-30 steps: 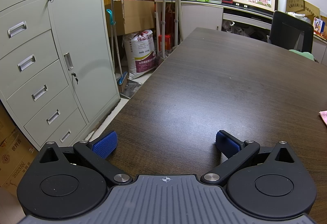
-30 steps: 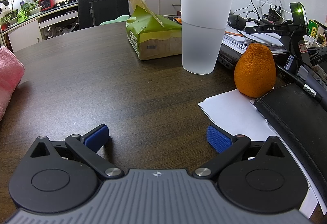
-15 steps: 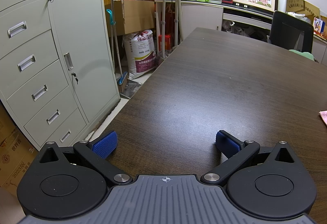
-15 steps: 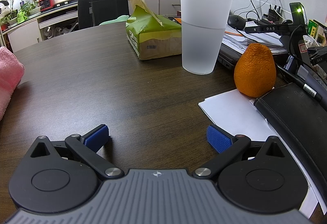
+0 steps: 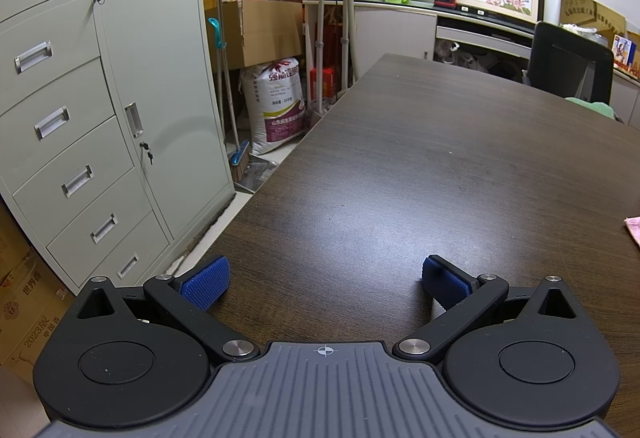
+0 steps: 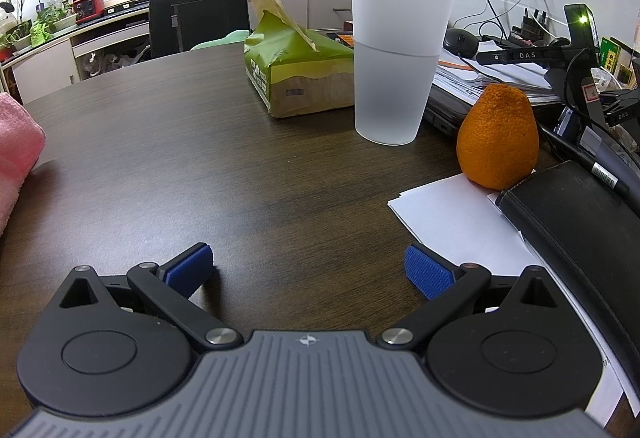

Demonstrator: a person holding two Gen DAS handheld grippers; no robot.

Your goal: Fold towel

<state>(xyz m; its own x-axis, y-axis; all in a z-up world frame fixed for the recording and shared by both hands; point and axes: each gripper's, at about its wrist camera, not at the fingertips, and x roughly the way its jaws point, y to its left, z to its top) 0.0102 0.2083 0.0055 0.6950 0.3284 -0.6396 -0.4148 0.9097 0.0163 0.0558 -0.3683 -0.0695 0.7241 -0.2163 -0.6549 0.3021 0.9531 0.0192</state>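
Left gripper (image 5: pixel 325 280): blue-padded fingers spread wide, holding nothing, low over the dark wooden table (image 5: pixel 420 166).
Right gripper (image 6: pixel 308 270): fingers likewise wide apart, empty, over the same table.
Pink towel (image 6: pixel 16 154): lies on the table between the two tools; seen at 9 o'clock in the right wrist view and as a sliver at 3 o'clock in the left wrist view. Neither gripper touches it. Its state of folding cannot be told; most of it is out of frame.
Bystanders, right view: frosted plastic cup (image 6: pixel 396 58) at 1 o'clock, orange (image 6: pixel 498 138) at 2 o'clock, green tissue pack (image 6: pixel 296 74) at 12 o'clock.
Step, judged: pre-grasp, or rest.
Next move calls for: turning both grippers inward to the towel's edges.
Change from earlier frames: none; both views match.
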